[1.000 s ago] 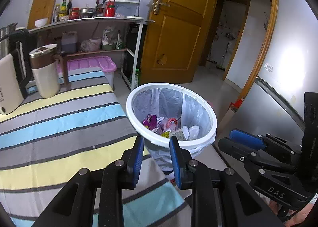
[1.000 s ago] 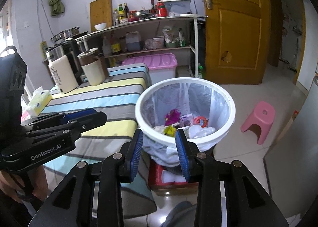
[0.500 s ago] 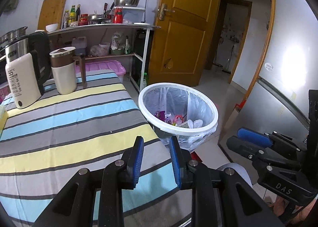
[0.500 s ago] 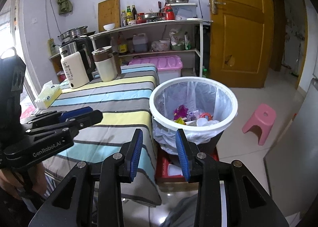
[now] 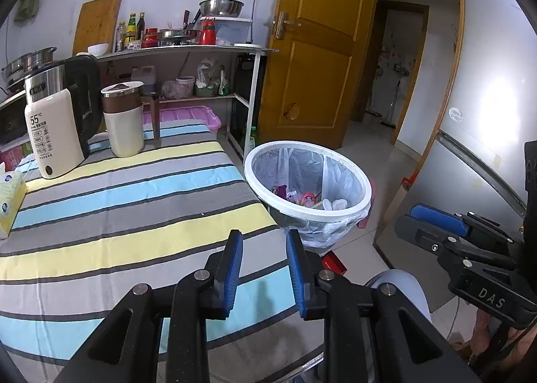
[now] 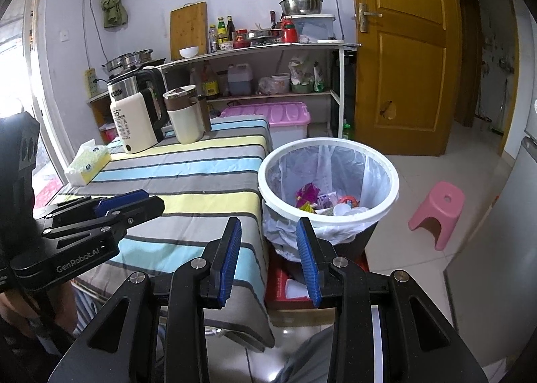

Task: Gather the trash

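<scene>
A white-rimmed trash bin lined with a clear bag stands on the floor at the table's right edge. Colourful wrappers and white scraps lie in its bottom. My left gripper is open with nothing between its blue pads; it hovers over the striped tablecloth, short of the bin. My right gripper is open and empty too, in front of the bin and above the table's corner. Each gripper shows at the side of the other's view, the right one and the left one.
A kettle, a cream jug and a tissue box stand at the table's far side. A pink stool is right of the bin, a red box under it. A fridge stands at the right.
Both grippers have drawn back from the bin, which now looks smaller and farther off, with more of the table in view. Their jaw gaps are unchanged.
</scene>
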